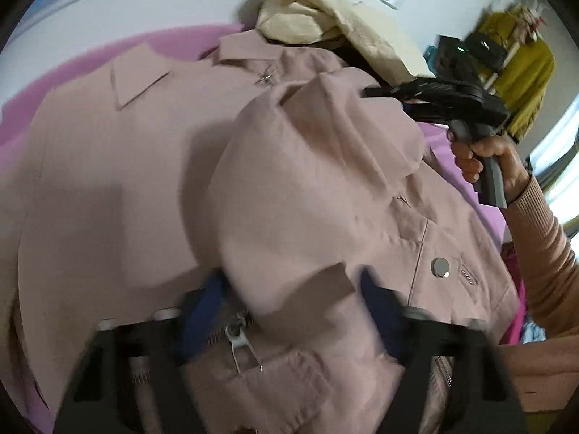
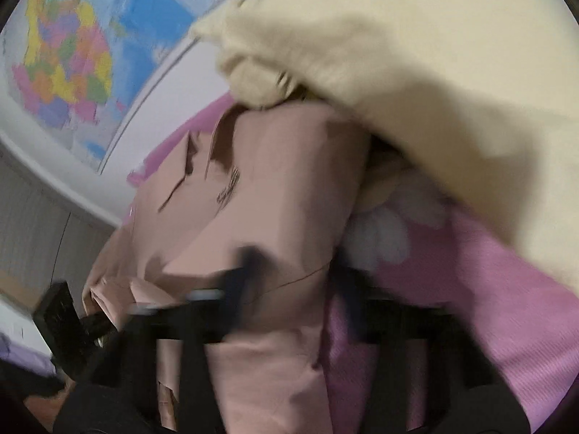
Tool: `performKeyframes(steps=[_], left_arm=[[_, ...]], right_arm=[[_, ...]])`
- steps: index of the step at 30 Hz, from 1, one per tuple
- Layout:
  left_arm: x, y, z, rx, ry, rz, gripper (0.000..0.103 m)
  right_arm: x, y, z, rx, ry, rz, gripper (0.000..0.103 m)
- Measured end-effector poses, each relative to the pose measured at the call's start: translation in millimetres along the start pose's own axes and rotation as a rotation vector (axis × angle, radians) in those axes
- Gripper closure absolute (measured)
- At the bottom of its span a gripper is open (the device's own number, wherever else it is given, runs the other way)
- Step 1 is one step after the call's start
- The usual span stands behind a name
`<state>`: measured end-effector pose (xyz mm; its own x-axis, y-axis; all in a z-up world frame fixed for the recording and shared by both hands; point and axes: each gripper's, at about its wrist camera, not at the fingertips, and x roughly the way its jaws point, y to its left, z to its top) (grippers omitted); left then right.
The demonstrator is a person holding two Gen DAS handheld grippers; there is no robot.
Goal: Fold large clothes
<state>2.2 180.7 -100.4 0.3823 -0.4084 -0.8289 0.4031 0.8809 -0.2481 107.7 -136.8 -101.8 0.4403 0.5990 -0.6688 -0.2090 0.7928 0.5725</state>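
Dusty-pink jacket [image 1: 152,188] spread mid-frame on pink bed sheet [image 1: 72,58], sleeve clamped in left hand-held gripper [image 1: 289,289] and in right hand-held gripper [image 1: 365,92], liable to slip and undo the fold if either grip loosens

Pink bedsheet [image 1: 224,34] underneath, colourful wall map [image 2: 68,54] behind, mustard-yellow garment [image 1: 524,83] hanging far right on rack.
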Motion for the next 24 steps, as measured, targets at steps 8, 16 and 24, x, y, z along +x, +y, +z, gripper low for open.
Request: performKeyframes(steps=[8, 16, 24], left_arm=[[-42.6, 25.6, 33.2, 0.043, -0.128, 0.163, 0.100], [-54.5, 50.9, 25.5, -0.011, -0.096, 0.131, 0.049], [-1.8, 5.4, -0.2, 0.087, 0.018, 0.044, 0.067]], right_arm=[[-51.3, -27.3, 10.8, 0.064, -0.176, 0.016, 0.100], [-37.5, -55.2, -6.4, 0.144, -0.160, 0.010, 0.093], [-56.5, -42.2, -17.9, 0.101, -0.209, -0.021, 0.067]])
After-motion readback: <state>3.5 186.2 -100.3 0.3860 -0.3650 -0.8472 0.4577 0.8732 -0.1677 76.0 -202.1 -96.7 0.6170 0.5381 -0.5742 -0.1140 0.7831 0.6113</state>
